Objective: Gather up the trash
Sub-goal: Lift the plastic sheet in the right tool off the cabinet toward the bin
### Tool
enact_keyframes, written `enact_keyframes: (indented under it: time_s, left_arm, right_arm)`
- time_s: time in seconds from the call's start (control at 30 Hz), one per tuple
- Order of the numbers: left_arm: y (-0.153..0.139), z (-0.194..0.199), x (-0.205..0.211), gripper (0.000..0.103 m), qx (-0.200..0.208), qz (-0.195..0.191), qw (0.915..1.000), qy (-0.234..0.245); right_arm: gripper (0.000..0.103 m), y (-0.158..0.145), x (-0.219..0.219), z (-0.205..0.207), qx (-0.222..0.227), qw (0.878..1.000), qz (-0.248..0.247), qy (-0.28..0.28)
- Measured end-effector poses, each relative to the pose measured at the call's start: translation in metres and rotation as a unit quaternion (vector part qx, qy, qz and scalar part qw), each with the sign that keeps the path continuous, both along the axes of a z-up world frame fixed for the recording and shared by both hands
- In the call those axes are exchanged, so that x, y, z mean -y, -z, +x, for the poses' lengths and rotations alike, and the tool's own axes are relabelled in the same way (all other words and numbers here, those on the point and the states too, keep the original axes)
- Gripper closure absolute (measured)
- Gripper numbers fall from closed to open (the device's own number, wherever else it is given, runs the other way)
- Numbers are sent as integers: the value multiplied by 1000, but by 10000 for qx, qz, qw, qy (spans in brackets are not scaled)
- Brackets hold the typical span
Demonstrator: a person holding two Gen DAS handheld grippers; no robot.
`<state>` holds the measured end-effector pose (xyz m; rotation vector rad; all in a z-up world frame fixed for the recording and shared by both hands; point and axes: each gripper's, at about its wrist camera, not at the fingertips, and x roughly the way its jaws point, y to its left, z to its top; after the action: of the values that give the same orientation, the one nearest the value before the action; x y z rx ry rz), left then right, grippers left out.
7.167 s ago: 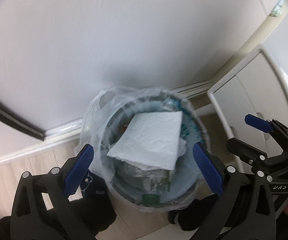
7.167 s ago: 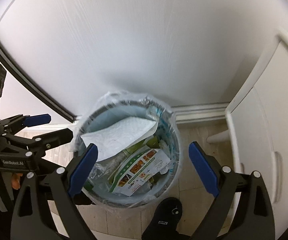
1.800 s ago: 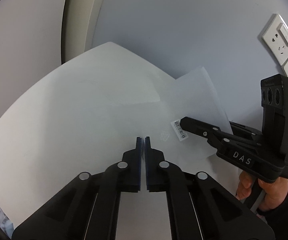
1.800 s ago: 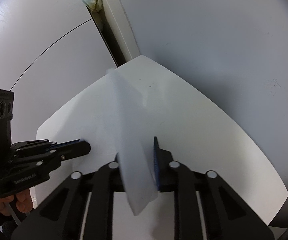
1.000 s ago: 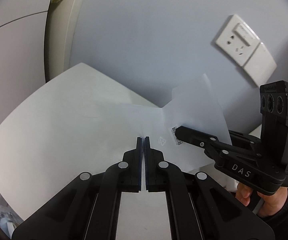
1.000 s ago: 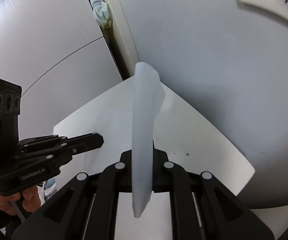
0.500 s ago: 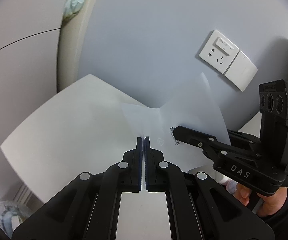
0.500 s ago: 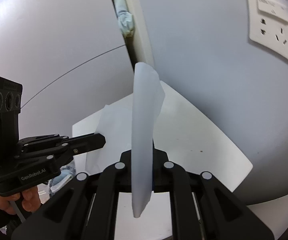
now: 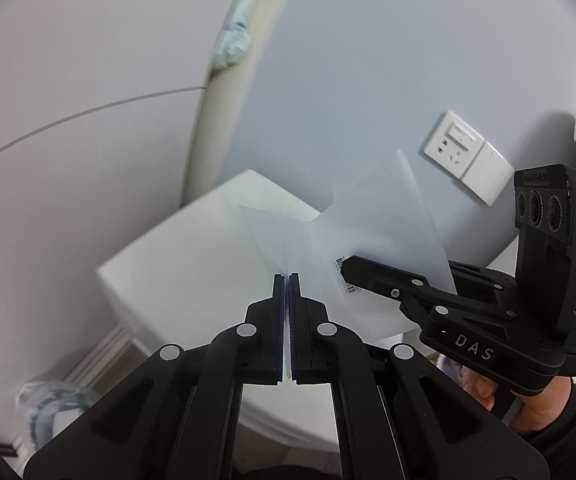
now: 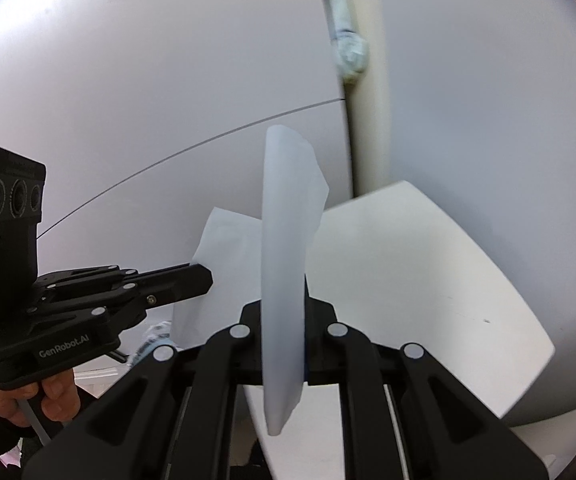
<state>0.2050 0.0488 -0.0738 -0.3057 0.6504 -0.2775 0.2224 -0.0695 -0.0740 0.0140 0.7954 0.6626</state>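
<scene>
Both grippers hold one thin translucent bag (image 9: 376, 248), a fresh liner by the look of it, lifted clear above the white table (image 9: 192, 264) that fills the lower field of both wrist views. The left gripper (image 9: 287, 280) is pinched fully closed on a thin edge of the film, which fans up and to the right from its tips; the right gripper (image 10: 288, 292) is closed on another part of the same bag, a folded strip standing upright through its jaws and hanging below them. In the left view the right gripper sits to the right and slightly ahead, just beside the barcode label (image 9: 344, 276) printed on the film. Judged step: spread the bag open in the air so that it can go into the bin (image 9: 54, 400), of which only a rim shows, low and to the left of the left gripper. To do it well, I would draw the two grips apart evenly and keep both pinches firm, since film this thin probably slips or tears under a one-sided tug. Room: the wall (image 9: 368, 60) stands straight ahead of both tools, with a vertical pipe (image 9: 224, 92) ahead-left of the left gripper and a wall socket (image 9: 454, 146) ahead-right. The table edge lies below the tips. Free space looks best back towards the person and down to the left.
</scene>
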Motion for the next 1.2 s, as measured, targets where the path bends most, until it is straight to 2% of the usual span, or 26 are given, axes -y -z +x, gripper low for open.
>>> enact_keyframes:
  time_s: [0.3, 0.63, 1.2]
  left_arm:
    - [-7, -52, -63, 102, 102, 33, 9988, -475]
    - [2, -107, -116, 102, 44, 44, 9947, -1031]
    - [18, -166, -177, 102, -112, 82, 9841, -1772]
  right_arm:
    - [93, -14, -73, -27, 123, 9985, 64, -533]
    - [93, -17, -144, -60, 168, 9932, 66, -1151]
    - [93, 1, -220, -82, 37, 9815, 111, -1911]
